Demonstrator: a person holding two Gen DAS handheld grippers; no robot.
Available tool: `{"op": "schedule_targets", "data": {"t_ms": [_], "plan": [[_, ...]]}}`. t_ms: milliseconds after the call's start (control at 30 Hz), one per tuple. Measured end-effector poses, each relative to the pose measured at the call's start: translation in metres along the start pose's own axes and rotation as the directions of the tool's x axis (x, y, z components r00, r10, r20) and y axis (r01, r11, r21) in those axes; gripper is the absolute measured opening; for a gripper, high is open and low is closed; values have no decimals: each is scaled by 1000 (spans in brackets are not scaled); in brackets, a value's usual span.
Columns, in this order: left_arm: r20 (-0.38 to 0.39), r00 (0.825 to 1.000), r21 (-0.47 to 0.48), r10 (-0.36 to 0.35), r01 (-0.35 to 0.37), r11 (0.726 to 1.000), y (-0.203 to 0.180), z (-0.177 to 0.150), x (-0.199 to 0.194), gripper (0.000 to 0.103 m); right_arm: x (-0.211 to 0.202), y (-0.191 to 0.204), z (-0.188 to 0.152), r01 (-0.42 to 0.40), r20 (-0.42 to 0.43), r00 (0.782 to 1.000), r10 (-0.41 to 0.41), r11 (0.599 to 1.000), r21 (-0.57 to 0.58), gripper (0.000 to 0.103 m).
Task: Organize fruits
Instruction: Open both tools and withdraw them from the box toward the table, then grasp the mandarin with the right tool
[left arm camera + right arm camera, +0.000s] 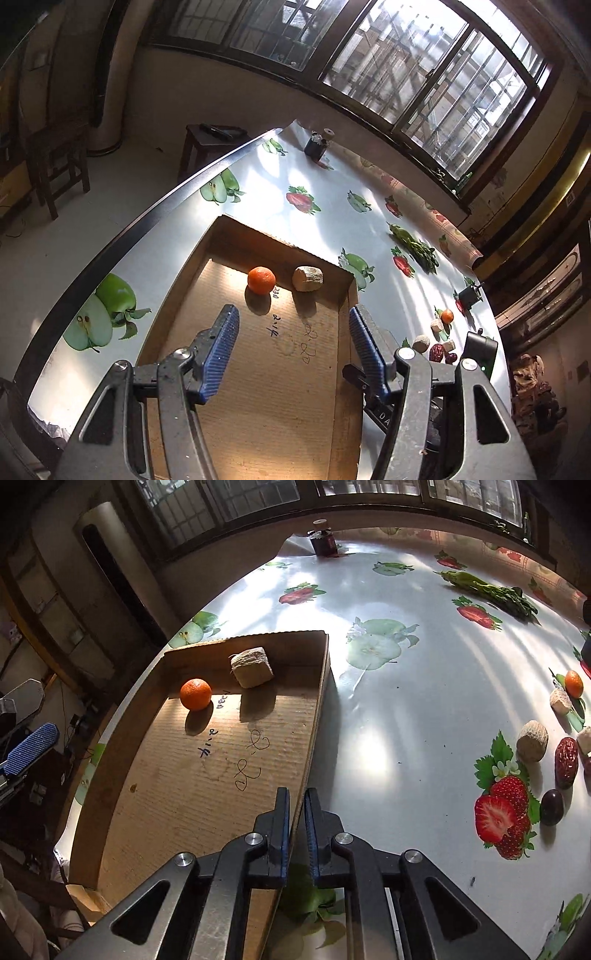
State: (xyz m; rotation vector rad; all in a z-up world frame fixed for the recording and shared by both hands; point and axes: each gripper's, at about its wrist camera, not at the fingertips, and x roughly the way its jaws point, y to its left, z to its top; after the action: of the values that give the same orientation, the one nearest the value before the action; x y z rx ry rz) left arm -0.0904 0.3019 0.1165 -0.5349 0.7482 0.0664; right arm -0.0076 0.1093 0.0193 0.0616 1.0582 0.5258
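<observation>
The glossy white table printed with apples and strawberries [388, 720] carries everything here, and the landmark on it is the shallow brown cardboard tray with pen scribbles on its floor [258, 369]. Against the tray's far wall sit a small round orange citrus fruit [261, 280] and, just beside it, a pale beige rough-cut chunk [307, 278]. Well outside the tray, beyond its right wall, the rest of the fruit lies loose on the table: a second small orange fruit [573, 683], a ribbed beige round piece [532, 741], a wrinkled red date [566, 762] and a dark, nearly black round fruit [551, 807], all close together. A bunch of green leafy vegetables [491, 589] lies farther from the tray.

The left gripper [293, 354], blue-padded, hangs over the tray floor with its fingers spread and nothing between them. The right gripper [296, 834] has its jaws pressed almost together astride the tray's right wall; the wall's edge seems to run through the narrow gap, though whether the pads truly pinch it is hard to say.

The risk I see: if that wall is caught, any sideways pull would drag or tip the light tray, and the orange would roll loose — round fruit on slick vinyl also rolls freely under a clumsy grip.

The tray's near end is cut off behind the gripper frames, and the fruit cluster runs off the right wrist view's edge, so its full count stays unknown.
</observation>
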Motion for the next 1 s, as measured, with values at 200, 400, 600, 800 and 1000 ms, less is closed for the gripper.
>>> {"op": "schedule_targets", "data": {"t_ms": [200,400,600,800,1000], "plan": [[-15,999,98,-36,37,994,-55,-25,-1,71,-65,-47,-9,-55,138,989,48,997,47,18],[-88,994,170,-58,72,983,-106,-44,30,71,-137,-138,-23,63,233,968,-92,990,126,29],[-164,985,235,-54,92,968,-151,-65,67,71,-187,-237,-48,205,238,935,-263,948,242,29],[-258,965,331,-39,126,935,-194,-99,108,71,-206,-304,-75,215,213,929,-302,911,353,29],[-309,951,407,-12,144,902,-221,-126,146,71,-199,-322,-93,181,164,953,-253,915,360,29]]}}
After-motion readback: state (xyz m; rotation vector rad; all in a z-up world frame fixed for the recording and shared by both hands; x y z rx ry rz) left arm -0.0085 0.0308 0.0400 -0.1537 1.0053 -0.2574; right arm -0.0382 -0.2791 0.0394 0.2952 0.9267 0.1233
